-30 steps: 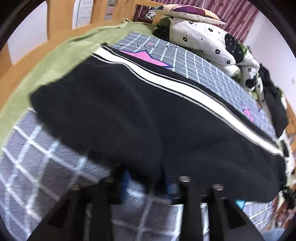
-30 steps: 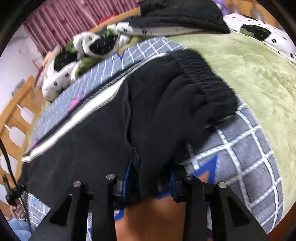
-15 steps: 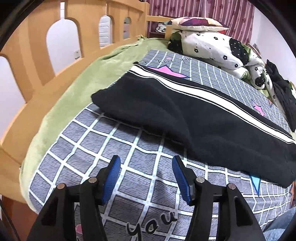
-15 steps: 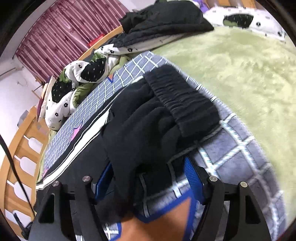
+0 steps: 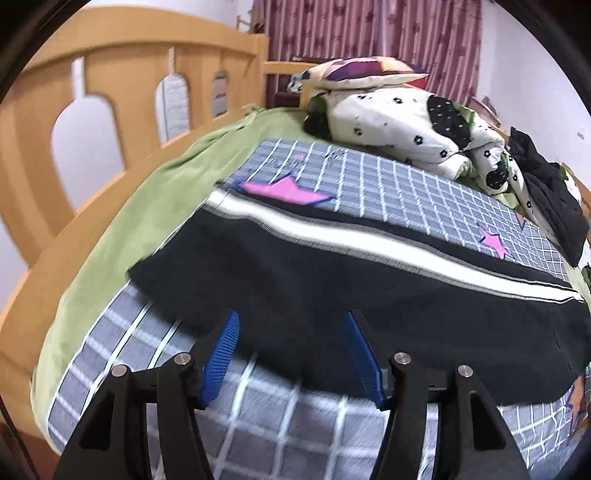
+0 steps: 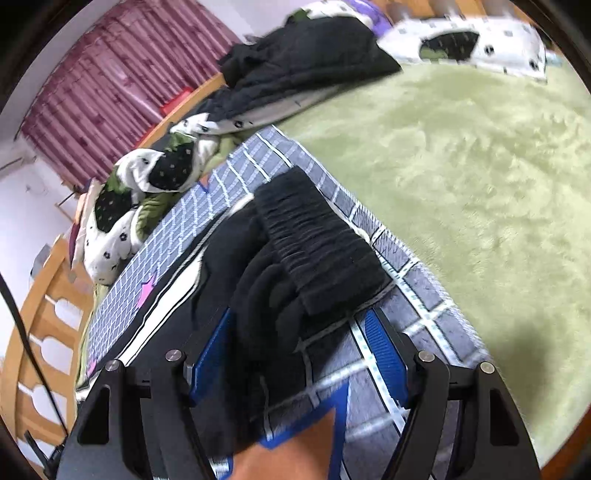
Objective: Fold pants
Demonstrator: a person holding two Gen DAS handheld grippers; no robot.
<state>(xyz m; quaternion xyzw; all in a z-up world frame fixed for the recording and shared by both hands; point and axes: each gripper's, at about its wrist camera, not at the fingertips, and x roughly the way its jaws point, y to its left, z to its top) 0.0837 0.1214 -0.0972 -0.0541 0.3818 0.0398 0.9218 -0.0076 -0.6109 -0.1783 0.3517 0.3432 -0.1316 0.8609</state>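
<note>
The black track pants [image 5: 332, 280] lie lengthwise across the checked blanket [image 5: 406, 188], mid-frame, and both the left gripper [image 5: 291, 350] and right gripper [image 6: 299, 354] stand spread and empty at the near edge, likely poised to pinch for a fold.

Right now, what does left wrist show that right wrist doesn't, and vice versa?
Left wrist only: the striped pillow on top of the bedding, and the pants' hem end by the wooden bed rail, with the open left gripper at their near edge.

Right wrist only: the pants' elastic waistband, bunched, in front of the open right gripper, and the wide spread of green blanket.

Both: the black pants with their white side stripe, the grey checked sheet, the spotted duvet, the maroon curtain, the dark clothes pile.
</note>
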